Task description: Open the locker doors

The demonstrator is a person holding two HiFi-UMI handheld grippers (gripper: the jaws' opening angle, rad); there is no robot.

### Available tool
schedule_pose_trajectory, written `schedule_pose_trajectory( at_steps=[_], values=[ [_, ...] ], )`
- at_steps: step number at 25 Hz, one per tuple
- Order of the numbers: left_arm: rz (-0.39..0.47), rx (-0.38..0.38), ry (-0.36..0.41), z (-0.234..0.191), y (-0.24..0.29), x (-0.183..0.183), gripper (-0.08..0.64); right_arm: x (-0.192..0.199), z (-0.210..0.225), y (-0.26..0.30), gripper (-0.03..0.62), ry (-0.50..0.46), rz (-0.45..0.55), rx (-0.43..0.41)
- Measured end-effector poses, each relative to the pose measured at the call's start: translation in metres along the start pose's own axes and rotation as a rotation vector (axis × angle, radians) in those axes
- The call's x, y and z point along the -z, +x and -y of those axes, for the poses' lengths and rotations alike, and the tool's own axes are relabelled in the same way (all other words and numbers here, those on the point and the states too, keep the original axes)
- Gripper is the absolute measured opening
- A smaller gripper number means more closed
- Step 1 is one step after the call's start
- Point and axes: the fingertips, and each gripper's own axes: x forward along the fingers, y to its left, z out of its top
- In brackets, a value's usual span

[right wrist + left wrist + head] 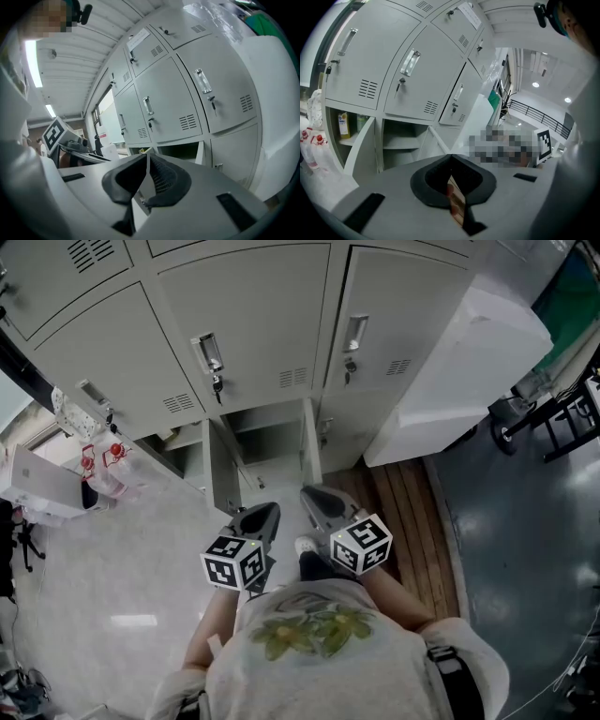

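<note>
A bank of grey lockers [234,324] stands in front of me. In the bottom row two doors hang open: the left one [221,472] and the middle one [309,441]. The bottom right door [349,432] is closed, and so are the upper doors with handles and keys [208,354]. My left gripper [272,509] and right gripper [307,493] hover low, side by side, a short way before the open middle compartment [267,442]. Both are shut and hold nothing. Past the left gripper [450,157] is a shelf [401,140]; past the right gripper [147,155], the closed bottom door [236,150].
A white cabinet [459,381] stands against the lockers on the right, on wooden slats [412,521]. Bottles [343,124] stand in the open left compartment. Plastic bags [103,460] and a white box [37,486] lie at the left. A black stand [553,418] is at the far right.
</note>
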Motion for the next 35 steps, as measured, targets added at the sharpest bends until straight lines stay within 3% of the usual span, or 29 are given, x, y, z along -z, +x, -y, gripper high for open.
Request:
schedule_pose_trajectory(
  at_steps=[7,10,19,28,35],
  values=[
    [0.003,0.001,0.009,-0.001,0.020,-0.015,0.029,-0.050,0.046,0.005,0.044,-0.062,0.069,0.055],
    [0.008,0.003,0.006,-0.002,0.032,-0.023,0.030,-0.068,0.065,0.008,0.111,-0.069,0.093,0.078],
    [0.036,-0.004,0.009,-0.006,0.062,-0.049,0.031,-0.102,0.110,0.027,0.170,-0.115,0.120,0.131],
    [0.054,-0.027,-0.012,-0.016,0.082,-0.062,0.030,-0.148,0.146,0.050,0.193,-0.194,0.179,0.188],
    [0.063,-0.038,-0.019,-0.023,0.100,-0.074,0.030,-0.168,0.173,0.062,0.193,-0.199,0.183,0.232]
  ],
)
